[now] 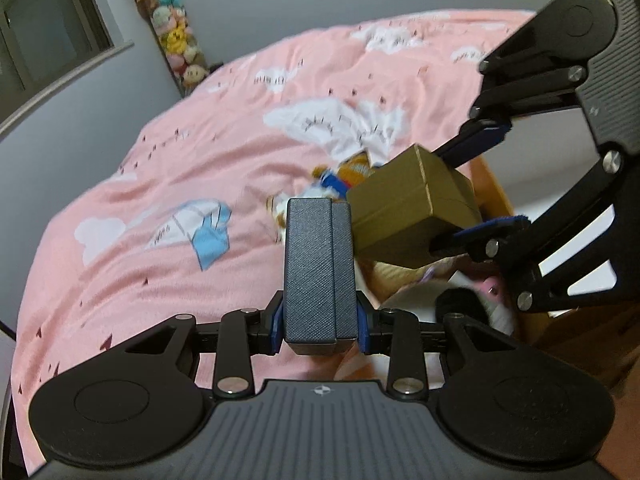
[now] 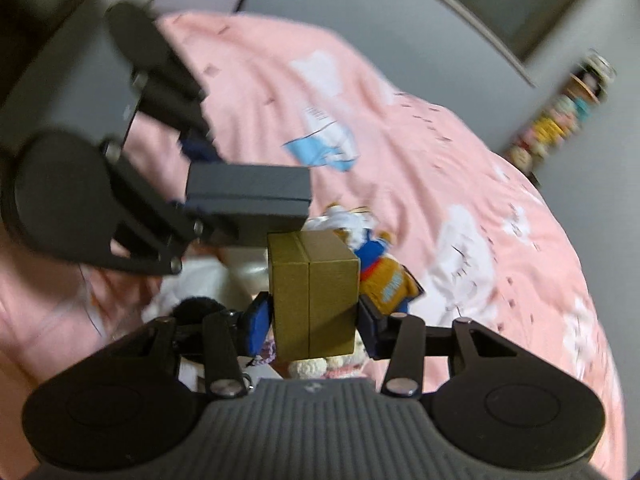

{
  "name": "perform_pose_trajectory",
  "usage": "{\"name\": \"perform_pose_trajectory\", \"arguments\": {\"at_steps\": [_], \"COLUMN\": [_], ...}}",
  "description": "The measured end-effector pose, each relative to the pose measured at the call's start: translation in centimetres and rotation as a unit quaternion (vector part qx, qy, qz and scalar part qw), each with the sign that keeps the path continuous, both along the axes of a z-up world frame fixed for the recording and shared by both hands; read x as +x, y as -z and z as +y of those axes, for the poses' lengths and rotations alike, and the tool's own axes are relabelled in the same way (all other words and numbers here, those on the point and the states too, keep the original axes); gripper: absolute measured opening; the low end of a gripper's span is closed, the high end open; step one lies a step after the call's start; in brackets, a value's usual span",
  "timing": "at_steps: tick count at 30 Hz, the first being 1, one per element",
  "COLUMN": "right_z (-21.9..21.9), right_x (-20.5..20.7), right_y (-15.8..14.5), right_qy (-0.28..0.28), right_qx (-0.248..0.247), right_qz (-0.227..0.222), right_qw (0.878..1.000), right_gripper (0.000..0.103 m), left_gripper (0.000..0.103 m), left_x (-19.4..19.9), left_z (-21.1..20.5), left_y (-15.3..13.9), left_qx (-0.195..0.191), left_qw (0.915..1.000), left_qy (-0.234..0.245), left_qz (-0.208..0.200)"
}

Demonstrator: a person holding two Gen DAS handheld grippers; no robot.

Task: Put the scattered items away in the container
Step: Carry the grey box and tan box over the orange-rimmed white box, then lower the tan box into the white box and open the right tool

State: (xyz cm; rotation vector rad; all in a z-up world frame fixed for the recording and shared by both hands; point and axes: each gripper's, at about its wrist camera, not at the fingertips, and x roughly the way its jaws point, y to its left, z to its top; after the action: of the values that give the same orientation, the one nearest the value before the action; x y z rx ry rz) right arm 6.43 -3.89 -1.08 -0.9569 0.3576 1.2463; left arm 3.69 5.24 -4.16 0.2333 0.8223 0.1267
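My left gripper (image 1: pixel 320 326) is shut on a dark grey textured box (image 1: pixel 316 264), which stands upright between its blue pads. To its right, my right gripper (image 1: pixel 476 184) is shut on a gold box (image 1: pixel 408 208), and the two boxes nearly touch. In the right wrist view the gold box (image 2: pixel 312 284) sits between the pads of my right gripper (image 2: pixel 314 320). Above it the left gripper (image 2: pixel 192 188) holds the grey box (image 2: pixel 248 196). Below both boxes is a wooden container (image 1: pixel 490 180) with soft toys inside. A small plush figure (image 2: pixel 384 276) in blue and orange lies on the bed just beyond.
A pink bedspread (image 1: pixel 180 128) with cloud prints covers the bed. A tall clear tube of plush toys (image 1: pixel 176 36) stands against the grey wall at the bed's far corner, beside a window (image 1: pixel 40 32). A black fluffy item (image 1: pixel 456 300) lies in the container.
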Motion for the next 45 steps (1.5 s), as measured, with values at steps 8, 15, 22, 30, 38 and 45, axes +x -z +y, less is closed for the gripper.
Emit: {"name": "perform_pose_trajectory", "arguments": {"at_steps": [8, 15, 22, 30, 38, 45], "right_z": [-4.3, -9.2, -13.2, -17.4, -18.3, -18.7], "right_x": [2.0, 3.0, 5.5, 7.1, 8.1, 8.4], "right_y": [-2.9, -3.8, -2.1, 0.6, 3.6, 4.5], "right_qy": [0.172, 0.303, 0.398, 0.463, 0.490, 0.508], "right_qx": [0.082, 0.128, 0.130, 0.123, 0.103, 0.088], "right_qz": [0.087, 0.124, 0.206, 0.293, 0.331, 0.332], "right_qw": [0.978, 0.936, 0.884, 0.828, 0.800, 0.790], "right_gripper": [0.048, 0.048, 0.049, 0.049, 0.049, 0.048], "left_gripper": [0.038, 0.038, 0.038, 0.038, 0.038, 0.038], "left_x": [0.0, 0.9, 3.0, 5.8, 6.7, 7.2], "left_z": [-1.7, -4.8, -9.4, -12.0, -13.2, -13.8], "left_y": [-2.5, -4.8, -3.8, -0.1, 2.2, 3.9], "left_qx": [-0.026, -0.078, -0.116, -0.132, -0.121, -0.109], "left_qw": [0.9985, 0.9912, 0.9809, 0.9762, 0.9742, 0.9725], "left_qy": [0.024, 0.081, 0.149, 0.166, 0.164, 0.162], "left_qz": [-0.042, -0.069, -0.049, 0.044, 0.097, 0.127]}}
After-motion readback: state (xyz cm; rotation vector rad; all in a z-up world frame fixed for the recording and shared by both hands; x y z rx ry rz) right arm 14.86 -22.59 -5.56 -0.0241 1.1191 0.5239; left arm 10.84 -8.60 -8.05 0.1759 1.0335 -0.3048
